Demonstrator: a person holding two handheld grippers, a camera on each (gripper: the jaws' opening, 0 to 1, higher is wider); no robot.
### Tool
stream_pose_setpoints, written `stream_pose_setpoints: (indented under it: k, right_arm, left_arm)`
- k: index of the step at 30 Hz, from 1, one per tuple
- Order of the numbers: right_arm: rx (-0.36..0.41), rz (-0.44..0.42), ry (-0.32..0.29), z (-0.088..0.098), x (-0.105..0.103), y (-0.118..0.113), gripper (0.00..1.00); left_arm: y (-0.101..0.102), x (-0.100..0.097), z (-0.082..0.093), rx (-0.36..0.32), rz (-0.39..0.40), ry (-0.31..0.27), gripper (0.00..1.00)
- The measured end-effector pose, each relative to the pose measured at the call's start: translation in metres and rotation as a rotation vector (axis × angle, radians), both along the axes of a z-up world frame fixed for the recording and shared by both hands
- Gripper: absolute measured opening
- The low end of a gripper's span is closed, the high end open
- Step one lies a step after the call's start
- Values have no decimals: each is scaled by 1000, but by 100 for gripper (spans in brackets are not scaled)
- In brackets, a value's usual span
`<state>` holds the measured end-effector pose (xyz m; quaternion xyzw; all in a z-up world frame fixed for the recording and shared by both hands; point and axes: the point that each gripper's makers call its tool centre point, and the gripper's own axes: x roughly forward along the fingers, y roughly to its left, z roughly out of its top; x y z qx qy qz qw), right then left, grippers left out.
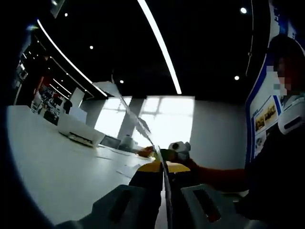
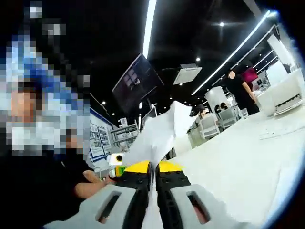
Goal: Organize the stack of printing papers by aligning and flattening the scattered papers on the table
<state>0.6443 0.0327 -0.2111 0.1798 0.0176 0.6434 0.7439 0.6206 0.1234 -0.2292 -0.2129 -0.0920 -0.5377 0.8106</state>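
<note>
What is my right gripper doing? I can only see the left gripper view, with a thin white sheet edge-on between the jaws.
Observer: In the right gripper view, the right gripper has its jaws shut on a white sheet of printing paper, which rises from them buckled, not flat.
Operator: What is behind that sheet?
Observer: A dark flat screen hangs tilted from the black ceiling above it.
Operator: Is anyone on that side?
Observer: Yes, a person in dark clothes stands far back, near some white chairs.
</note>
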Motion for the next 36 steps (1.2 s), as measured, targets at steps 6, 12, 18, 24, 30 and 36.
stream_pose_setpoints:
  k: [6,12,18,24,30,36]
  right_arm:
    - [-80,18,-137,16,-6,-2,0]
    - [-178,68,-212,31,-11,1,0]
    - [-250,144,-269,43,-20,4,0]
    - [-342,198,-302,39,-23,8,0]
    - [-380,228,-356,41,-30,20,0]
    - [-416,226,-385,39,-21,21,0]
  left_arm:
    - [-3,-1,-2,15,-14,14,6]
    - [-9,-4,-5,43,-39,12,8]
    - [-8,-6,-4,35,-48,21,8]
    - [-10,-8,-3,29,-70,20,9]
    - [-12,-9,-6,47,-77,23,8]
    - [-12,-8,-7,50,-78,38,6]
